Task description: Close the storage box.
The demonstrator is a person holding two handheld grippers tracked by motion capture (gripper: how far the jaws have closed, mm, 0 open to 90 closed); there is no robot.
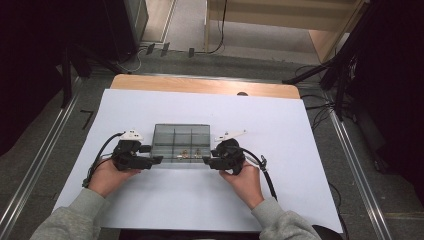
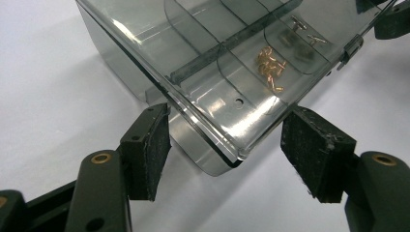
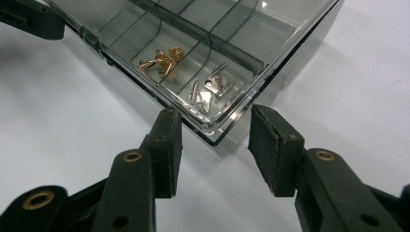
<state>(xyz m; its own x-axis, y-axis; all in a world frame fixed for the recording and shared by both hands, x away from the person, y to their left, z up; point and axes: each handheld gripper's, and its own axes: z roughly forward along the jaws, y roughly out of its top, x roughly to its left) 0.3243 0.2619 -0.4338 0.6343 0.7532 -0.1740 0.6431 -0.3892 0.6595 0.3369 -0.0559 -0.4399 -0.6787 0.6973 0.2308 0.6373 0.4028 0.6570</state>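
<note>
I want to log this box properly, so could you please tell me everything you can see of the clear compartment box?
The compartment box looks like smoky clear plastic: shallow, rectangular, its lid closed, with a small latch on the near edge. Dividers split it into compartments; one near compartment holds copper-coloured small parts, its neighbour silver ones. It lies flat on the white table cover. Each near corner sits between open jaws of the left gripper and the right gripper; the pads appear clear of it.

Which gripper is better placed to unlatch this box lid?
Right gripper: its fingers straddle the smoky compartment box's near corner, nearer the front clasp. Left gripper sits farther off.
</note>
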